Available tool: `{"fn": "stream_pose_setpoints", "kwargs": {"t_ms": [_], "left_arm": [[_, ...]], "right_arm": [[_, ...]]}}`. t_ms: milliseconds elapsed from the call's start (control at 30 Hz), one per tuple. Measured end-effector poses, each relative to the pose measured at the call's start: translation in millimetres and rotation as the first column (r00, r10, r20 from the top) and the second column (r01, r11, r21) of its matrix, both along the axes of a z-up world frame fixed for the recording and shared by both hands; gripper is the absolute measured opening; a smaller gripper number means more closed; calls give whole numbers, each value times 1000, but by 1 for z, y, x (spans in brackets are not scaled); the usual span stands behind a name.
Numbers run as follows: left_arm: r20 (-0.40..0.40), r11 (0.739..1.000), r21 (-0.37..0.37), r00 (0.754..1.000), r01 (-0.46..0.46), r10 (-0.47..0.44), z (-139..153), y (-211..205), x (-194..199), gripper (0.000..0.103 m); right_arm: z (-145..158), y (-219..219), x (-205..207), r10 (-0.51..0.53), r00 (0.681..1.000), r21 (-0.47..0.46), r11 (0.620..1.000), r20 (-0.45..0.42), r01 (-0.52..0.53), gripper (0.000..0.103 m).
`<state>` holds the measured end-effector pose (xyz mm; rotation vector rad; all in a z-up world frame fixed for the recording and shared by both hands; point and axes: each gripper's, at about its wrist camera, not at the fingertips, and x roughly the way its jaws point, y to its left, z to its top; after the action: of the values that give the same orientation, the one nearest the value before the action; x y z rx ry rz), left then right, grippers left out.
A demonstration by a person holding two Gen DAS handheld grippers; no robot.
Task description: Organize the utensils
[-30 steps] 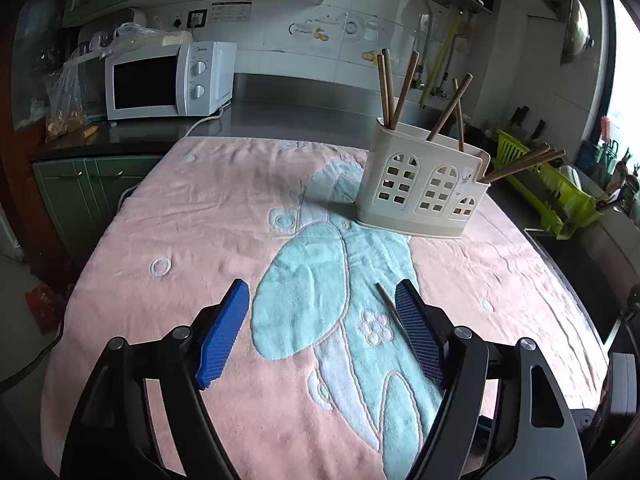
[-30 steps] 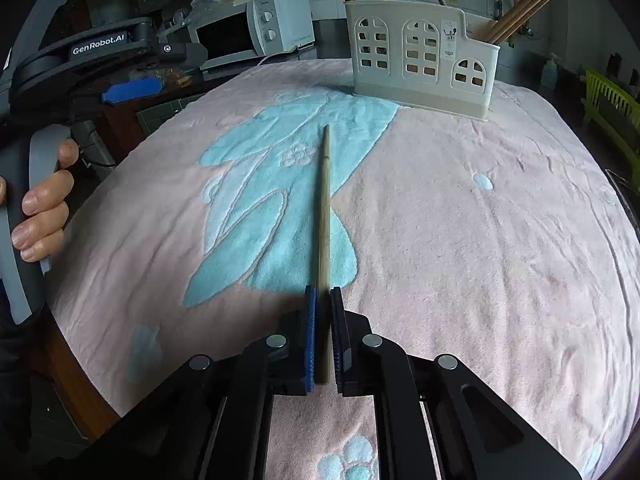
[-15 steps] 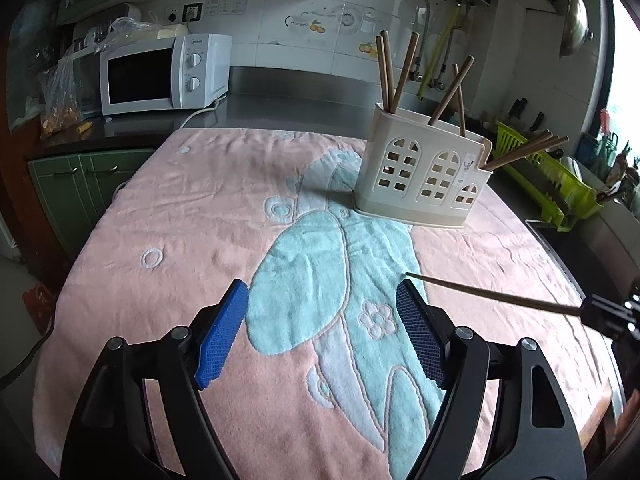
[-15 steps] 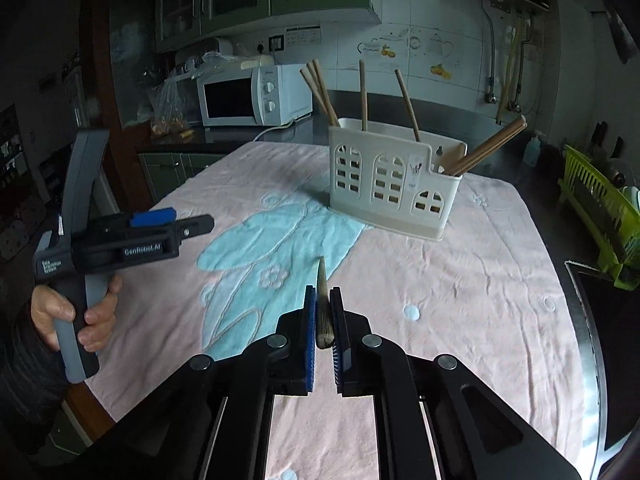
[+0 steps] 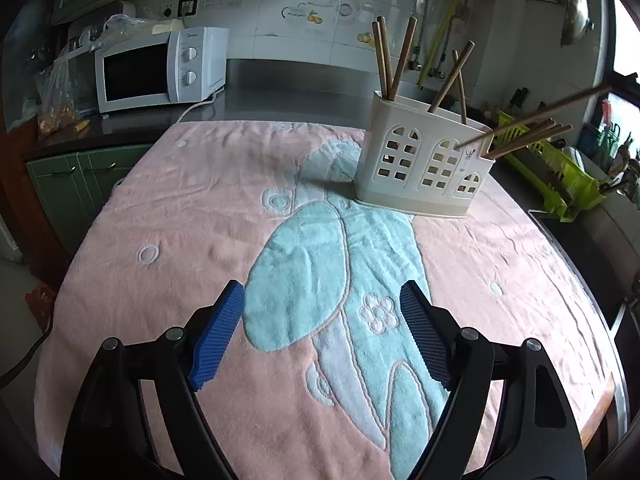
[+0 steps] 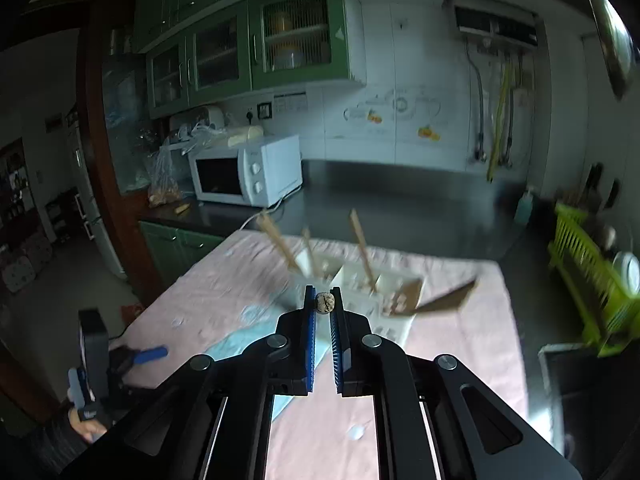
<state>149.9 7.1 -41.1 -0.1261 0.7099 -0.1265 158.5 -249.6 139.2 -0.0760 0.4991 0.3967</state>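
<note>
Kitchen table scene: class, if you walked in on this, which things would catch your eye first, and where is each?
First, the white utensil holder at the far side of the pink towel, chopsticks sticking out of its compartments at all angles. Next, the right claw, shut on a single chopstick seen end-on, raised above the table and aimed towards the holder. The left claw hovers open and empty over the towel's blue pattern.

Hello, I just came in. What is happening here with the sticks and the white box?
A person is sorting chopsticks into a white holder standing on a pink towel. The right gripper is shut on one chopstick, carried in the air near the holder. The left gripper is open with nothing between its fingers, hovering over the towel. Several chopsticks already stand in the holder.
</note>
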Motion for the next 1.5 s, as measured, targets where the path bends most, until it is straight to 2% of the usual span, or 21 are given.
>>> {"fn": "stream_pose_setpoints", "kwargs": {"t_ms": [100, 233, 467, 533, 733, 833, 967, 1033, 1067, 1200, 1367, 1500], "left_arm": [[-9, 1000, 0, 1000, -3, 3, -3, 0, 1, 83], [-21, 1000, 3, 1000, -7, 8, -7, 0, 4, 83], [-29, 1000, 1, 999, -15, 15, -9, 2, 4, 85], [-29, 1000, 2, 999, -14, 14, -8, 1, 3, 85], [-10, 1000, 12, 1000, -11, 11, -1, 0, -1, 88], [6, 1000, 25, 1000, -13, 13, 3, 0, -4, 92], [30, 998, 50, 999, -31, 30, 10, 0, -10, 98], [33, 998, 47, 999, -35, 33, 12, 0, -12, 98], [33, 998, 52, 999, -42, 41, 13, 0, -14, 98], [41, 998, 51, 998, -44, 42, 15, -1, -21, 98], [51, 997, 72, 998, -39, 35, 15, -7, -30, 98], [69, 994, 96, 997, -44, 37, 18, -9, -39, 98]], "right_arm": [[32, -2, 17, 8, 1000, -15, 1000, 13, -8, 7], [45, 5, 41, 3, 1000, -69, 998, 4, -3, 7], [14, 28, 94, -13, 993, -149, 989, -115, -4, 7], [0, 31, 107, -13, 988, -143, 990, -151, -9, 7], [-21, 33, 118, -14, 984, -116, 993, -175, -7, 7], [-20, 30, 109, -19, 990, -106, 994, -143, 4, 14], [-15, 24, 81, -28, 997, -110, 994, -70, 21, 31], [-16, 20, 62, -30, 999, -111, 994, -35, 26, 35], [-19, 19, 52, -30, 999, -114, 993, -22, 27, 40], [-41, 18, 10, -32, 999, -134, 990, 14, 33, 57], [-82, 15, -34, -53, 999, -121, 991, 12, 54, 75], [-115, 11, -54, -73, 996, -54, 996, -46, 70, 79]]}}
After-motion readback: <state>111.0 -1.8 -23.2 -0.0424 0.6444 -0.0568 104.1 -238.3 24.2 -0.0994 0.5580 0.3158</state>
